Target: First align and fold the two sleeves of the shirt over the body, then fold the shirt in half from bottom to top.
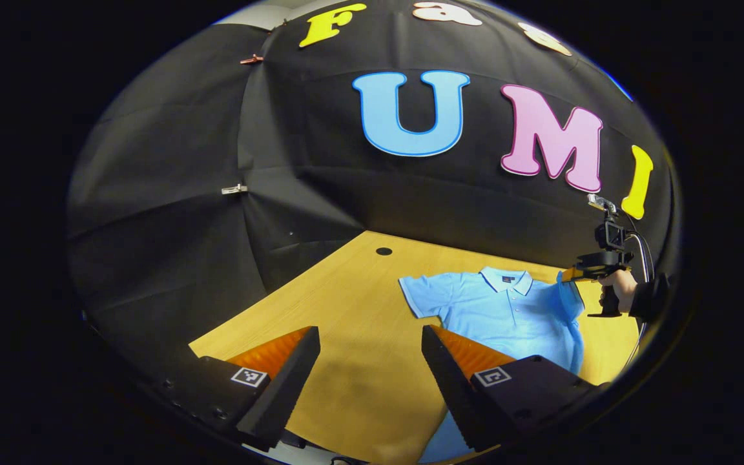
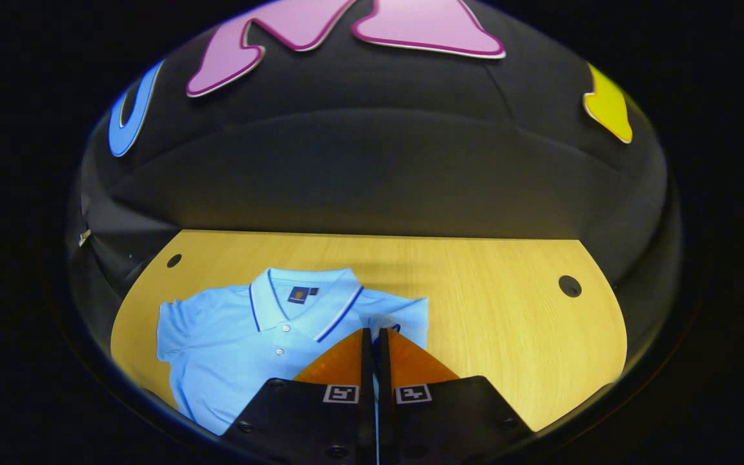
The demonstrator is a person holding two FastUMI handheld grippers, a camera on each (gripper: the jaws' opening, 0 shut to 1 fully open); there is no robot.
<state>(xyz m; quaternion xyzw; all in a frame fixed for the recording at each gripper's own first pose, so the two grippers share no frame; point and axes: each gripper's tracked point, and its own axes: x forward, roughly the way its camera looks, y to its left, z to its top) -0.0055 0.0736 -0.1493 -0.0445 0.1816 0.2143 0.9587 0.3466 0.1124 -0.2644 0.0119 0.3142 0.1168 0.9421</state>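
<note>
1. Light blue, with a striped collar, the shirt point(image 2: 236, 342) lies face up on the wooden table point(image 2: 488, 303), collar toward the booth wall.
2. The right gripper point(image 2: 375, 336) has its jaws pressed together on the shirt's right sleeve point(image 1: 569, 290), a thin strip of blue cloth showing between them; in the left gripper view that sleeve is lifted off the table and curled inward.
3. The left gripper point(image 1: 372, 342) hovers with jaws spread, holding nothing, over bare table near the shirt's hem side; the left sleeve point(image 1: 423, 294) lies flat, unfolded.
4. Step in hand, as I judge it: laying the first sleeve over the body.
5. To do it well, carry the sleeve low toward the shirt's buttons, keeping the fold line parallel to the side seam.
6. Release only once the cloth lies flat, or it may spring back or drag the body askew.
</note>
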